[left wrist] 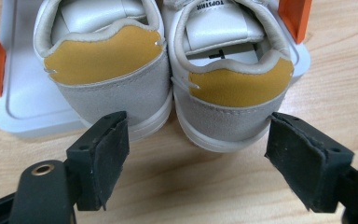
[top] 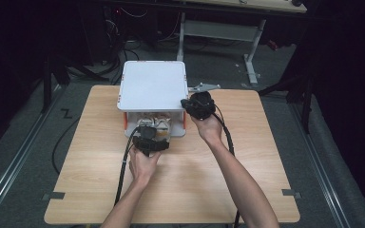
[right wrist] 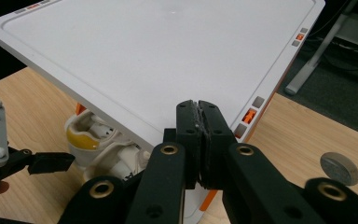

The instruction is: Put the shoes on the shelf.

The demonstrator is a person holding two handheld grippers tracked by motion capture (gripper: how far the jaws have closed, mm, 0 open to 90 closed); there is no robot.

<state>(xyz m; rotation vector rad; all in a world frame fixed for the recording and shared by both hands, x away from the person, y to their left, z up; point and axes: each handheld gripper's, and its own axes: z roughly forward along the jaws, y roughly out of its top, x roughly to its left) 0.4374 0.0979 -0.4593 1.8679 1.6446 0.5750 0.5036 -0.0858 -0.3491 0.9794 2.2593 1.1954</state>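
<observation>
With our left gripper [left wrist: 196, 163] spread wide behind both shoes [left wrist: 168, 79] and our right gripper [right wrist: 199, 140] closed at the rack [right wrist: 158, 60] top's near right corner, we risk catching only one heel.

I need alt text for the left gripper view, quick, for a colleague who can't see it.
The heels of two white shoes with mustard-yellow heel patches face the camera, side by side on the lower tray of a white rack with orange posts. The left claw is open in front of them, its black pads apart over the wooden table.
</observation>
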